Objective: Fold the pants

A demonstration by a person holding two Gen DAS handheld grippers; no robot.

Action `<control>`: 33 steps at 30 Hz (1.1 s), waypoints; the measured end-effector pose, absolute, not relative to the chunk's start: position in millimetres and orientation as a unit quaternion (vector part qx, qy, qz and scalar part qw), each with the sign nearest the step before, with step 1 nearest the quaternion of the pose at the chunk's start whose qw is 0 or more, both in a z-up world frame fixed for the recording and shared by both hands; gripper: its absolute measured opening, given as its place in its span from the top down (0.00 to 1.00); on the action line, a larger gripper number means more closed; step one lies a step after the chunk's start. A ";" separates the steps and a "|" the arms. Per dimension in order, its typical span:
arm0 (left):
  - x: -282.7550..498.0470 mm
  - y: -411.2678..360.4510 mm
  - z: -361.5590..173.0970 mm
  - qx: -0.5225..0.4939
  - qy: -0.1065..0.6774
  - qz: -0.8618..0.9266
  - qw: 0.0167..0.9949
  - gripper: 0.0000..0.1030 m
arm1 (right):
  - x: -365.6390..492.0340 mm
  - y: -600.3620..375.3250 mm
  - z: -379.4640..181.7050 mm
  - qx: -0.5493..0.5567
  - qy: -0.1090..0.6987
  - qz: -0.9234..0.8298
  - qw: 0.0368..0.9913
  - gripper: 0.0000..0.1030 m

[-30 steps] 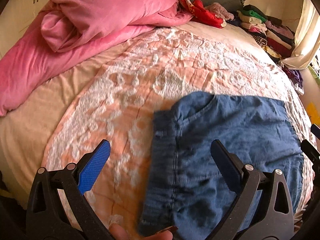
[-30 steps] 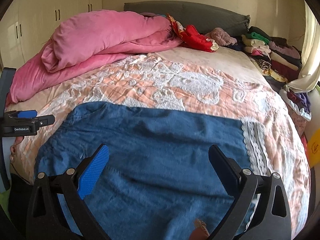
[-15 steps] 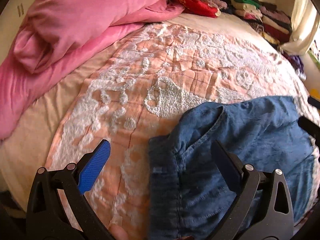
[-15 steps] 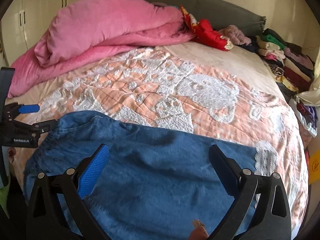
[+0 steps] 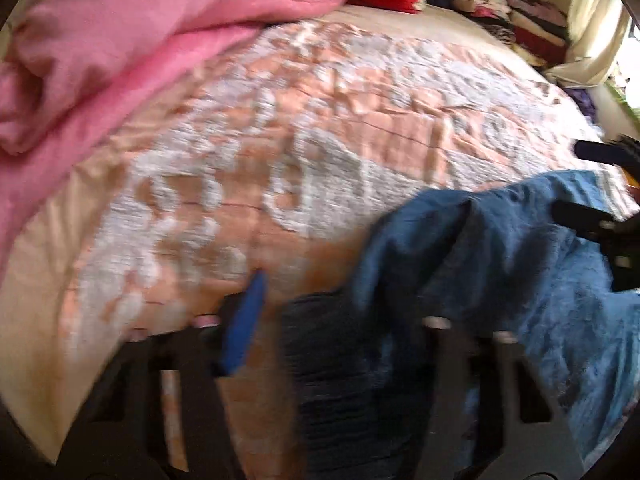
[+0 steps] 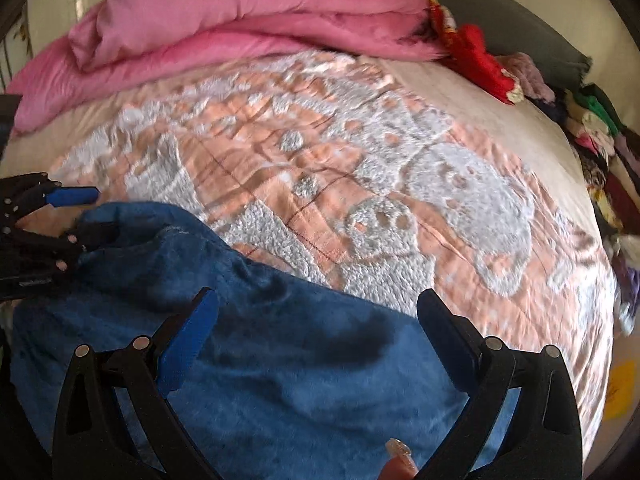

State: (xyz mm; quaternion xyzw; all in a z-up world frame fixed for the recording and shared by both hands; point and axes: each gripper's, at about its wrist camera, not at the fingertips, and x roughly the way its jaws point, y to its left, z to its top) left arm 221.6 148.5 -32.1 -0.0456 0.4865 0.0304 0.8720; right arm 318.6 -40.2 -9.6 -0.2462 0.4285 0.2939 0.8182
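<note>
The blue denim pants (image 6: 280, 380) have slid toward the bed's near edge, their left end now bunched. Left gripper (image 5: 336, 312) jaws have narrowed around that bunched edge; right gripper (image 6: 316, 320) jaws stay spread wide above the fabric.

- Blue pants (image 6: 280, 372): one pair, on the bed.
- Grippers: two, the left gripper (image 5: 340, 312) and the right gripper (image 6: 316, 320); two fingers each.
- Pink duvet (image 6: 224, 20): one, bunched.
- Patterned peach-and-white bedspread (image 6: 360, 168): one.
- Red garment (image 6: 476, 56): one.
- Stack of folded clothes (image 6: 596, 128): one; items too blurred to count.
- Grey headboard (image 6: 532, 36): one.
</note>
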 end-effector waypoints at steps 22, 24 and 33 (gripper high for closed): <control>204.1 156.8 -0.1 -0.068 0.437 0.008 0.897 0.73 | 309.4 -23.5 -22.6 -0.239 0.417 0.389 0.786 0.87; 200.6 156.9 4.3 -0.069 0.432 0.007 0.899 0.73 | 304.0 -30.3 -13.4 -0.221 0.408 0.392 0.794 0.89; 181.0 151.6 27.2 -0.064 0.400 0.001 0.914 0.73 | 266.6 -60.0 32.0 -0.154 0.368 0.400 0.825 0.95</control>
